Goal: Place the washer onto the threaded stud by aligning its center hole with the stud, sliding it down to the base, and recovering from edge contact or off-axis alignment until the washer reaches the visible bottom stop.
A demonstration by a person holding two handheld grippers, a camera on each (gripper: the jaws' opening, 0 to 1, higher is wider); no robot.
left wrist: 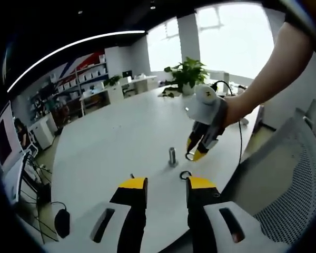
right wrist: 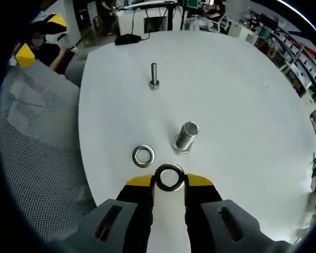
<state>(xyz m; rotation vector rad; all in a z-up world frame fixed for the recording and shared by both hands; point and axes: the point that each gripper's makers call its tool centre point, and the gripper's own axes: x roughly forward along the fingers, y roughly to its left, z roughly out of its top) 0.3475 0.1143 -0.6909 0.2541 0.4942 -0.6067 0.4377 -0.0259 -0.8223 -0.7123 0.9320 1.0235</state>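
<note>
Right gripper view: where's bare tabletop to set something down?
Free: the wide white stretch right of the thick stud, and the table beyond the thin stud. Crowded: near the right gripper, where the held washer, loose washer and thick stud cluster.

The grey mesh chair back (left wrist: 300, 174) runs off the left gripper view's edge, and the small silver ring (left wrist: 189, 156) in the other gripper's yellow tips is too tiny to make out.

Two facing cameras, one shared stud.
Left gripper view looks low across the surface (left wrist: 110, 137); right gripper view looks down closer; both share the stud (left wrist: 172, 156).
</note>
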